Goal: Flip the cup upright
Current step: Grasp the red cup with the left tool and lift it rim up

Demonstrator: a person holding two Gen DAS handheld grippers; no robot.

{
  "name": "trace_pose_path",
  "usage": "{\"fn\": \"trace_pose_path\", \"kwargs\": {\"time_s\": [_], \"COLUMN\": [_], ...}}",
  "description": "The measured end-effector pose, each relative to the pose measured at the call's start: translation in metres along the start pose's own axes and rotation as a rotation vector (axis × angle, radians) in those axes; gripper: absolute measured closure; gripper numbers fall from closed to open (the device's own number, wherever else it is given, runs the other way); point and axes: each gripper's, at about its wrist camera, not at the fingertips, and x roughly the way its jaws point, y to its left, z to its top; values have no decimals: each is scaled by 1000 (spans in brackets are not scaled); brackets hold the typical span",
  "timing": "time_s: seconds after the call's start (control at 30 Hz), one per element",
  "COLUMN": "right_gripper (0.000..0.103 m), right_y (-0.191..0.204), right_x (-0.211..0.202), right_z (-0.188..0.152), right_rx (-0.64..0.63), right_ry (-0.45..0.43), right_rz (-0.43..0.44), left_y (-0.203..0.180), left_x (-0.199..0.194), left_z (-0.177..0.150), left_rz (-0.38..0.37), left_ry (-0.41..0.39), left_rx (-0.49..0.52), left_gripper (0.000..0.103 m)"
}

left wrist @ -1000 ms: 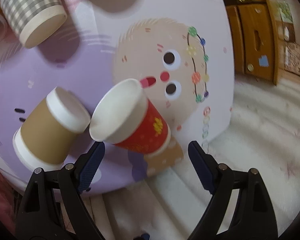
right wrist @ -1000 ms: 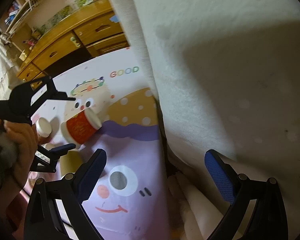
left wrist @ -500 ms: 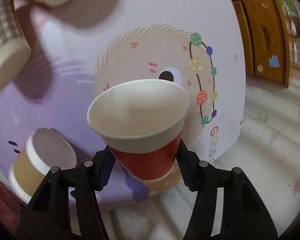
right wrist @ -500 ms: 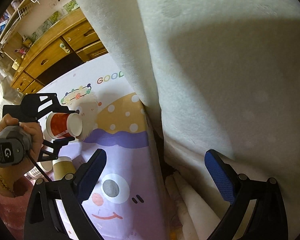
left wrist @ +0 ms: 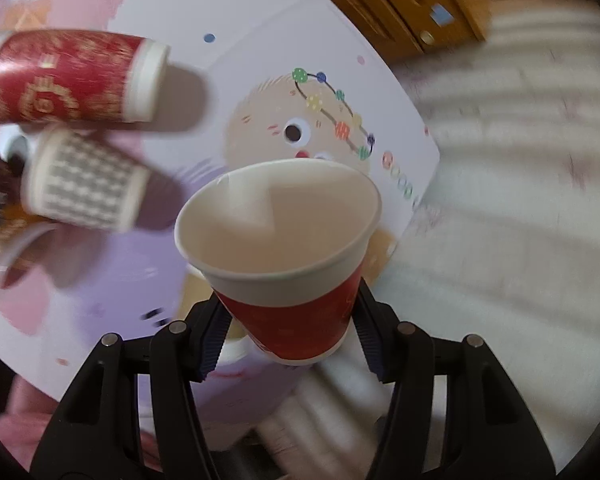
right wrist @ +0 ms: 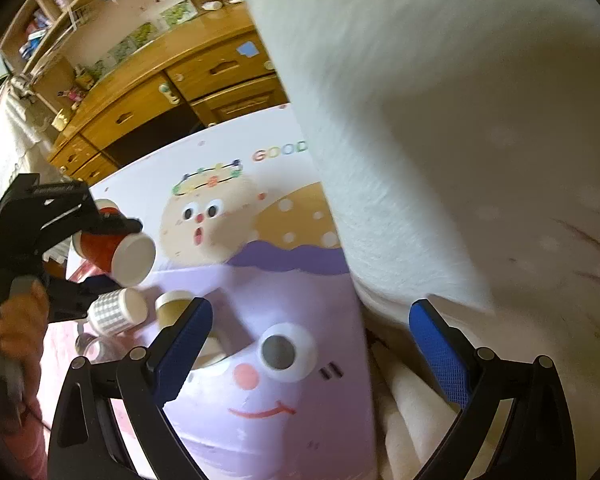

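In the left wrist view, the left tool (left wrist: 290, 336) is seen closed on the lower wall of the red cup (left wrist: 292, 264), one blue pad on each side. The cup is held clear of the cartoon-printed bench (left wrist: 260, 28), its white mouth tipped toward the camera. Two other cups lie on their sides beyond it: a red-and-gold cup (left wrist: 66, 78) and, just beside that, a checked cup (left wrist: 86, 182). The picture is smeared, so the tool is judged to be in motion. For the step to go well, the wrist should be rolled until the mouth faces straight up. The paper wall should be squeezed only lightly, since it is likely to buckle. A bare patch of bench, away from the lying cups, should be chosen for setting down, and the base should be seated flat before release.

In the right wrist view, the right tool (right wrist: 310, 340) is seen spread wide with nothing between its fingers, near the bench edge. The red cup (right wrist: 114, 250) appears far left in the other tool, tilted, with its mouth to the right. A tan cup (right wrist: 174, 305) stands just below, which should not be struck in lowering.
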Motion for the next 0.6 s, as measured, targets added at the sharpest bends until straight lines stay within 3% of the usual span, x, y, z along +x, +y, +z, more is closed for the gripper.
{"fn": "trace_pose_path", "kwargs": {"time_s": [0.3,0.6], "right_gripper": [3,3], "right_y": [65,121], "right_x": [-34,-66], "right_z": [-65,-145], "right_rx": [-41,-61], "right_ry": [-21,-33], "right_rz": [9,4], "left_y": [71,138], "left_x": [-49,-38], "left_z": [-84,-161], "left_rz": [99,312], "left_ry": [95,187], "left_rx": [236,568], "left_gripper": [49,49]}}
